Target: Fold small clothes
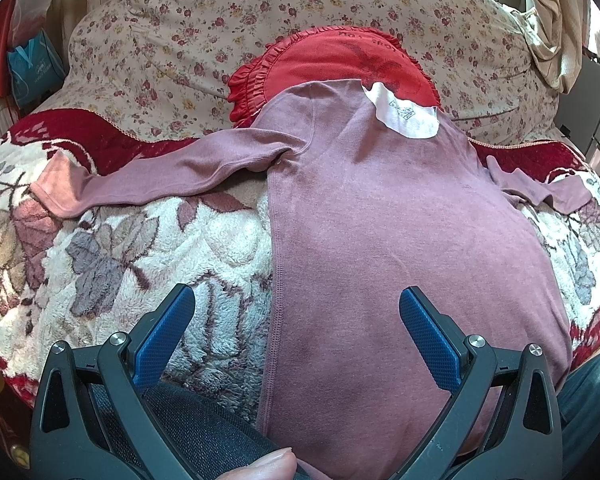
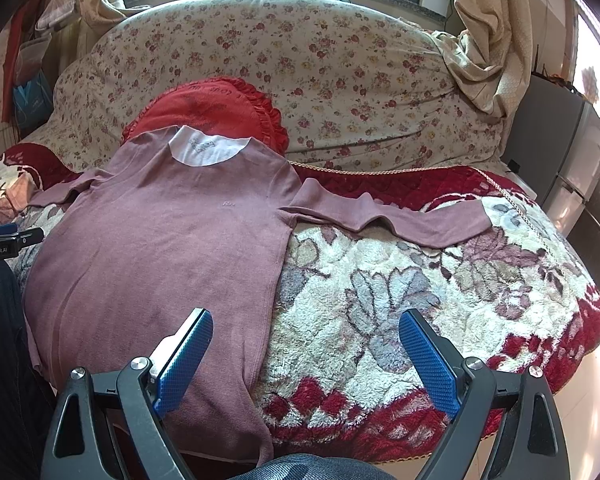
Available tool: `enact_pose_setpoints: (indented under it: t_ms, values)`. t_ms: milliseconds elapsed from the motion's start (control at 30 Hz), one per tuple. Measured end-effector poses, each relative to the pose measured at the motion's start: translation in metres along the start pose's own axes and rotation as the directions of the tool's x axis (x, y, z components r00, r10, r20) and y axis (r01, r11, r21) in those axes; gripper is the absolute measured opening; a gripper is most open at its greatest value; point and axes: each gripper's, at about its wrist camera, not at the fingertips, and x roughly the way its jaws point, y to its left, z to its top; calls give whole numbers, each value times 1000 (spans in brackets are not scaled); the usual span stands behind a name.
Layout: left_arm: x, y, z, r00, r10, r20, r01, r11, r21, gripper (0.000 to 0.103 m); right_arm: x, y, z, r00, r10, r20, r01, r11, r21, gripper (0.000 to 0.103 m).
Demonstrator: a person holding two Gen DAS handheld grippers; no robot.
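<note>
A mauve long-sleeved shirt [image 1: 380, 240] lies flat on a fluffy floral blanket [image 1: 140, 264], neck away from me, a white label patch [image 1: 408, 116] at the collar. Both sleeves are spread out sideways. My left gripper [image 1: 296, 300] is open and empty, hovering over the shirt's lower left edge. In the right wrist view the shirt [image 2: 160, 248] fills the left half, its right sleeve [image 2: 392, 216] stretched over the blanket [image 2: 420, 300]. My right gripper [image 2: 304, 320] is open and empty above the shirt's lower right edge. The left gripper's side [image 2: 4, 240] shows at the far left.
A red frilled cushion [image 1: 340, 64] sits behind the collar against a floral quilt [image 1: 220, 32]. A beige curtain [image 2: 488, 40] hangs at the back right and a grey cabinet [image 2: 556, 148] stands right of the bed. My thumb [image 1: 260, 468] and trouser leg show at the bottom.
</note>
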Motion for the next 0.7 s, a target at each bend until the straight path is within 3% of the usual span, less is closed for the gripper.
enact_pose_setpoints:
  t_ms: [700]
  values:
    - [0, 0, 0, 1000, -2, 1, 2, 1000, -1, 103, 3, 1, -1, 1000, 0, -9, 0, 1000, 0, 93]
